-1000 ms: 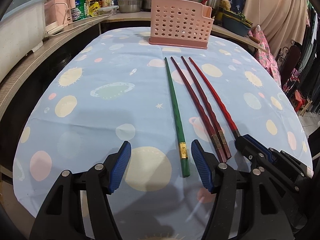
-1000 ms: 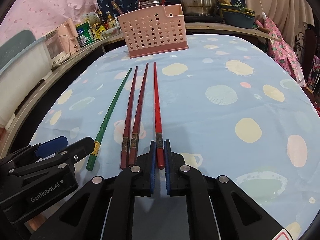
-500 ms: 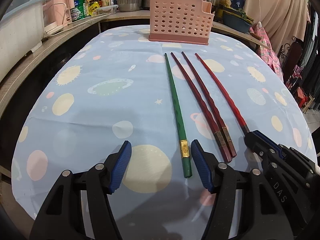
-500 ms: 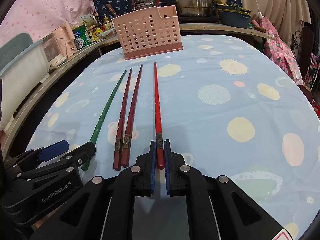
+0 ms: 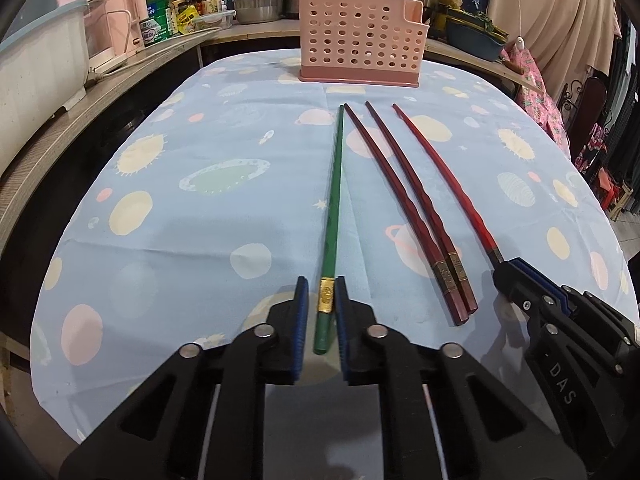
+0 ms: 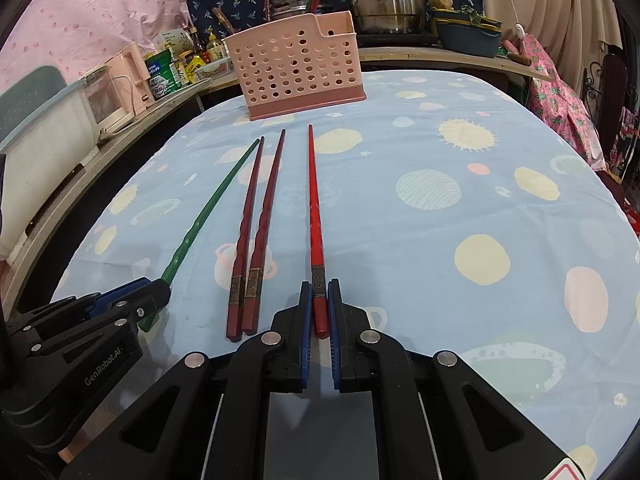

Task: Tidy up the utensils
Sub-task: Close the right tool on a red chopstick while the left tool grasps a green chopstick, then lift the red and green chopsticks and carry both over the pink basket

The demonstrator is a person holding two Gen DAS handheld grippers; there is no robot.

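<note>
A green chopstick (image 5: 334, 200) lies on the blue tablecloth, its gold-banded end between the fingers of my left gripper (image 5: 322, 300), which is shut on it. My right gripper (image 6: 320, 300) is shut on the end of a bright red chopstick (image 6: 314, 208). Two dark red chopsticks (image 5: 416, 208) lie side by side between them, also seen in the right wrist view (image 6: 256, 232). A pink perforated utensil basket (image 5: 360, 46) stands at the table's far end (image 6: 298, 68). The right gripper shows in the left wrist view (image 5: 516, 276), the left one in the right wrist view (image 6: 156, 292).
A wooden counter (image 5: 100, 100) runs along the left and back with a white bin (image 5: 36, 68), a pink appliance (image 5: 124, 32), jars and steel pots (image 6: 384, 4). The table edge (image 5: 40, 320) drops off at the left and near side. A chair stands at the right (image 5: 592, 100).
My left gripper has closed from wide open onto the green chopstick's end. My right gripper stays shut on the bright red chopstick, which has shifted slightly away from the dark red pair.
</note>
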